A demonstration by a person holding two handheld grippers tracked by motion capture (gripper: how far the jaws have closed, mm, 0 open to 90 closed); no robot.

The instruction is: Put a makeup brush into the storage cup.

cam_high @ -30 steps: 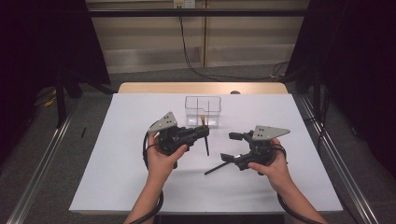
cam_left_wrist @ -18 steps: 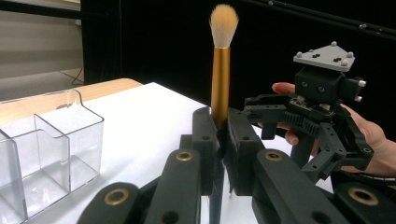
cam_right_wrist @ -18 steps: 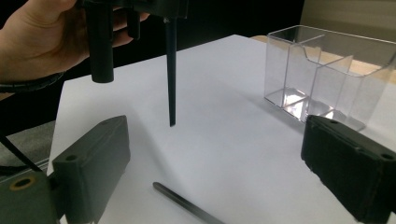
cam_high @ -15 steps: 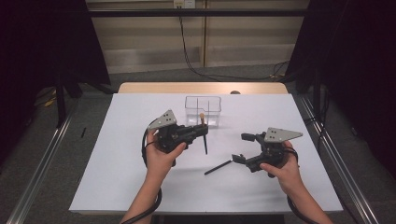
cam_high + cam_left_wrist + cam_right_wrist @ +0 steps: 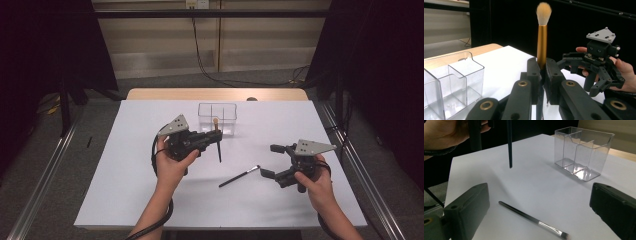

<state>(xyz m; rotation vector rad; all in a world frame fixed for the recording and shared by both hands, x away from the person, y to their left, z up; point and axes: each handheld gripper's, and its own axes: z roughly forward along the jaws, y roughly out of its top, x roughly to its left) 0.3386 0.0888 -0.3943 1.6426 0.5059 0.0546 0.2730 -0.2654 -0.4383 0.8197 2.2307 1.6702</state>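
Note:
My left gripper point(image 5: 214, 139) is shut on a makeup brush point(image 5: 542, 42) with a gold ferrule and a black handle. It holds the brush upright, bristles up and handle tip point(image 5: 509, 145) hanging above the white sheet. A thin black brush point(image 5: 239, 176) lies flat on the sheet. Just right of its bristle end is my right gripper point(image 5: 270, 161), open. Its jaws have just been opening, and nothing is gripped between them. In the right gripper view the thin brush point(image 5: 529, 218) lies on the sheet ahead of the wide-apart jaws. A clear divided organizer point(image 5: 217, 118) stands behind the left gripper.
The white sheet point(image 5: 125, 195) covers the table, with a strip of wooden tabletop point(image 5: 165, 94) at the back. Metal rails run along both sides of the table. The organizer point(image 5: 451, 82) has nothing in its compartments.
The right gripper has drawn back to the right, away from the thin brush, with its jaws spreading wider. The thin brush stays on the sheet. The left gripper and its brush have kept still.

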